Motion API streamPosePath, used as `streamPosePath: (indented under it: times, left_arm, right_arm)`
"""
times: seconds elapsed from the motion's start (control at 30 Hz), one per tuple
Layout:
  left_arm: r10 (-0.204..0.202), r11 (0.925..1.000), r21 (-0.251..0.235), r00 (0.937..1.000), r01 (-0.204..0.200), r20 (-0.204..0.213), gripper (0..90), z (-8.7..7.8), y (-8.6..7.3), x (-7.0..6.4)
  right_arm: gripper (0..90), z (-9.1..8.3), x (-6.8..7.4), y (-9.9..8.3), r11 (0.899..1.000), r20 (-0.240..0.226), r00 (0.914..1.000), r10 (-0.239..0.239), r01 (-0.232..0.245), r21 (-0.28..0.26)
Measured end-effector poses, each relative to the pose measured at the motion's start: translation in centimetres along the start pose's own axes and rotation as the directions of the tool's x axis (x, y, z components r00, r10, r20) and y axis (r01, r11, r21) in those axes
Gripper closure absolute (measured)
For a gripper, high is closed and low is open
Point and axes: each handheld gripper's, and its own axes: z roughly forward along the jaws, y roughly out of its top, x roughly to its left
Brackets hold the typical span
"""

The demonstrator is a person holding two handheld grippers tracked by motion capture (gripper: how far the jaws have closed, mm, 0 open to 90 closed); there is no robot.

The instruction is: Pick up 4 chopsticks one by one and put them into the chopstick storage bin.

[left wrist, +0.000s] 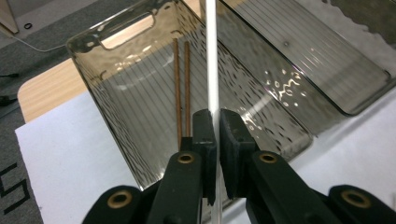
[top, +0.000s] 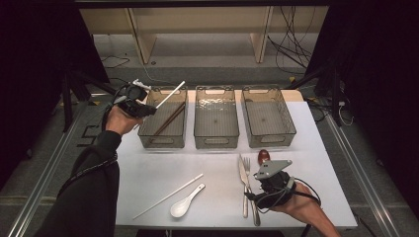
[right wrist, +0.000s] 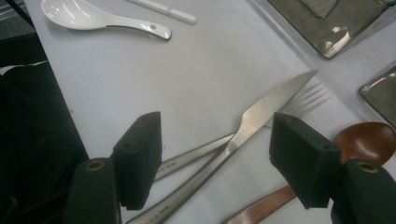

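Nearest, the right gripper [top: 261, 181] hovers low over the table's front right part, its jaws spread wide with nothing between them. Under it lie a steel knife [right wrist: 243, 126] crossed over a fork [right wrist: 299, 105], with a brown wooden spoon [right wrist: 362, 140] just beside; they lie close together and partly overlap, so I judge each would be best taken at mid-handle, one at a time. Left of these, on the white table [top: 148, 173], rest a white ceramic soup spoon [top: 185, 204] and a second white chopstick [top: 168, 196], untouched.

Farther off, the left gripper [left wrist: 217, 128] pinches a white chopstick [left wrist: 213, 60] tightly between its jaws, a little way up from its lower end, which pokes out below the pads. The stick looks light, stiff and smooth, so it could pivot or slide in the pads; a hold nearer its middle would steady it. The left forearm stretches forward and left, the hand raised beside the leftmost of three clear bins [top: 163, 140], the stick slanting up over it. Two brown chopsticks [left wrist: 182, 84] already lie along that bin's floor. The middle bin [top: 216, 138] and the right bin [top: 269, 138] look empty.
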Motion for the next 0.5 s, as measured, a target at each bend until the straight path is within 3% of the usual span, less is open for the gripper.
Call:
streamPosePath:
  times: [0.5]
  left_arm:
    - [-0.043,0.9989,0.019,0.9989,0.044,-0.020,85.0,1.8,0.5,0.9]
  right_arm:
    - [35.3,0.0,-0.1,-0.1,1.000,0.003,1.0000,0.001,-0.001,-0.002]
